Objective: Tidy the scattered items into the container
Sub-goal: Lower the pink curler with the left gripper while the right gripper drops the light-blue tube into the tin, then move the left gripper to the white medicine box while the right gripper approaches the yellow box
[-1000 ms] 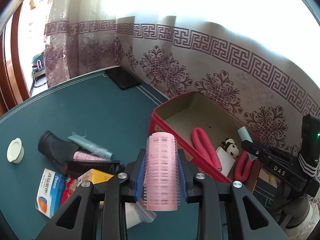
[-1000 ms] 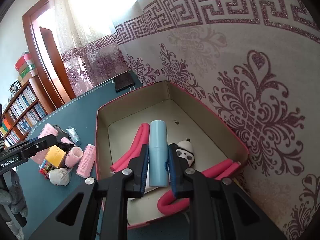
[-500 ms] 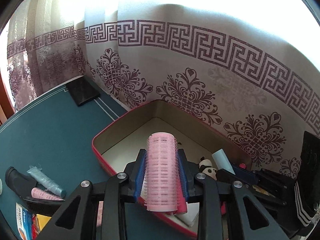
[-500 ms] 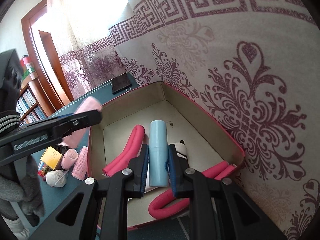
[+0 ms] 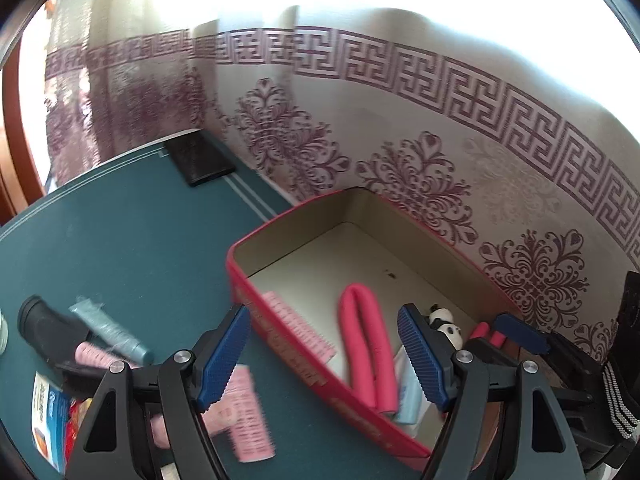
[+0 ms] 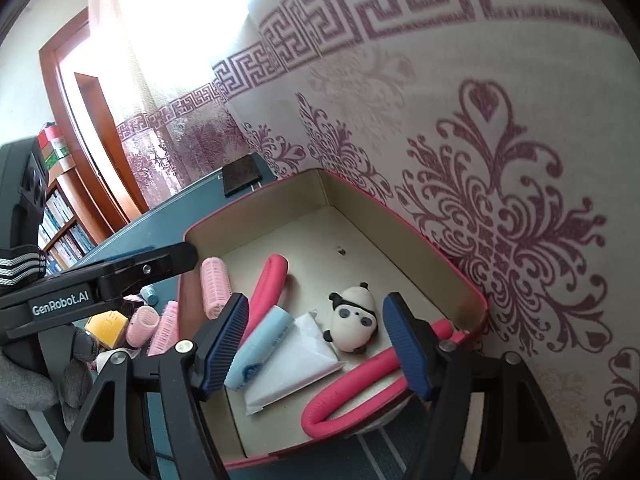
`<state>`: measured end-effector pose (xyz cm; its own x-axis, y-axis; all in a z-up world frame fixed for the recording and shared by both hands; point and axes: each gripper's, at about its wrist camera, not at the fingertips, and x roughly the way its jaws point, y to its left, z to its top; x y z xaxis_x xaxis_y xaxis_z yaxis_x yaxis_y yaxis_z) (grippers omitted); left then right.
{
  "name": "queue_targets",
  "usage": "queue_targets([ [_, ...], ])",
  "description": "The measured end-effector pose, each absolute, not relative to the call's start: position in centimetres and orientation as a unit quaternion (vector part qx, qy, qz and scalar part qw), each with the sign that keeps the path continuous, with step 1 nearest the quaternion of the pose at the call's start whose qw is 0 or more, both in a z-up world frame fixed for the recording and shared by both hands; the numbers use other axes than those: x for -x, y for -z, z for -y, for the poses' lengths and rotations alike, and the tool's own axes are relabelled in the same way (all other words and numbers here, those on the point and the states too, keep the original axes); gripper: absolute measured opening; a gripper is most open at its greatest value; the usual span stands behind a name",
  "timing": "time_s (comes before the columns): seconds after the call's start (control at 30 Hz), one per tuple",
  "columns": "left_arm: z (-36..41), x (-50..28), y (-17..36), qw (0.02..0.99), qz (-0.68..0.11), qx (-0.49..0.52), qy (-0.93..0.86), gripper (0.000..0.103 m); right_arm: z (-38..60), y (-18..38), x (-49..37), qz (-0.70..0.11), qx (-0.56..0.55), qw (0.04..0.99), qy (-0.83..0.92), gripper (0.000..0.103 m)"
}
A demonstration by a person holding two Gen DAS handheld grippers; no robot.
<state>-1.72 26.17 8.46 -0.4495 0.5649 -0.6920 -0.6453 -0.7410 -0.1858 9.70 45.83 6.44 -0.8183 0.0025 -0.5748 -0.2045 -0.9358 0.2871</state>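
In the red-walled box (image 6: 400, 216) by the patterned curtain — both grippers' jaws just sprung wide, nothing between them
Bristly pink roller (image 6: 215, 288) lies against the box's left wall beside a bent pink foam rod (image 6: 269, 287); smooth pale-blue tube (image 6: 262, 346) rests on a white packet (image 6: 292, 364) near the glossy panda (image 6: 354, 318) — left gripper (image 5: 324, 354), right gripper (image 6: 316, 344)

Black hand-held gripper (image 6: 316, 344), blue ribbed pads (image 6: 222, 344), silver screws, grey glove (image 6: 28, 384).

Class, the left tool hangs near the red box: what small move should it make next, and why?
Probably swing the left tool toward the pink roller on the table: its jaws have just been opening, gripping nothing, and clutter remains outside the red box.
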Motion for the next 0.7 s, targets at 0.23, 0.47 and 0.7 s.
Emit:
queue_targets([
  [0.23, -21.8, 2.5, -8.1, 0.316, -0.023, 0.397, -0.862, 0.077, -44.6, -6.8, -9.7, -0.169, 0.296, 0.046, -0.939, 0.075],
  [0.47, -17.3, 3.4, -7.6, 0.276, 0.004, 0.408, -0.87, 0.077, -42.7, -7.2, -9.7, -0.161, 0.297, 0.029, -0.941, 0.075],
  [0.7, -13.6, 3.1, -8.1, 0.259, 0.022, 0.396, -0.881, 0.078, -39.7, -7.6, -9.5, -0.148, 0.303, -0.001, -0.941, 0.076],
])
